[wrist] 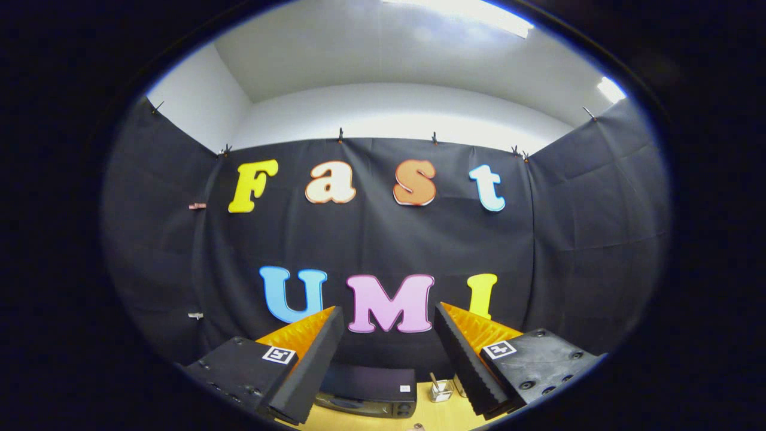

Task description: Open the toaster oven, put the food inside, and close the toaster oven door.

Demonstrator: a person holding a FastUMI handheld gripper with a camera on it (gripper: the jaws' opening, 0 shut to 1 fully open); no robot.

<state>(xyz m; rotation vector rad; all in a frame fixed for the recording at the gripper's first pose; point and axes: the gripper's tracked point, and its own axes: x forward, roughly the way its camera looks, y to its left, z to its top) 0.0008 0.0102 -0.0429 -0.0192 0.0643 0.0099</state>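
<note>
Below the fingers: the toaster oven (368, 392) sits low on a wooden table (383, 419), seen from above through the gap between the two fingers
Gripper: the gripper (389, 320) is raised above the table and points at the black cloth wall (383, 239)
Fingers: spread wide apart, nothing between them, neither one touching anything; the left finger (311, 359) and the right finger (464, 359) lean outward toward their tips
Finger markers: each finger mount carries a small square black-and-white tag (279, 354) on its upper face
Toaster oven: dark top with a small pale sticker near its right rear corner; a grey front band with a knob at the right end shows along its lower edge; whether the door is open or closed cannot be told from this angle
Beside the oven: a small clear glass container (441, 390) with something thin standing in it stands just right of the oven, close to the right finger's inner side
Table: light wood, bare where it shows between the oven and the right finger
Food: cannot be made out
Surroundings: cloth clipped along its top edge, white wall (383, 114) and ceiling with a bright strip light (473, 12) above
</note>
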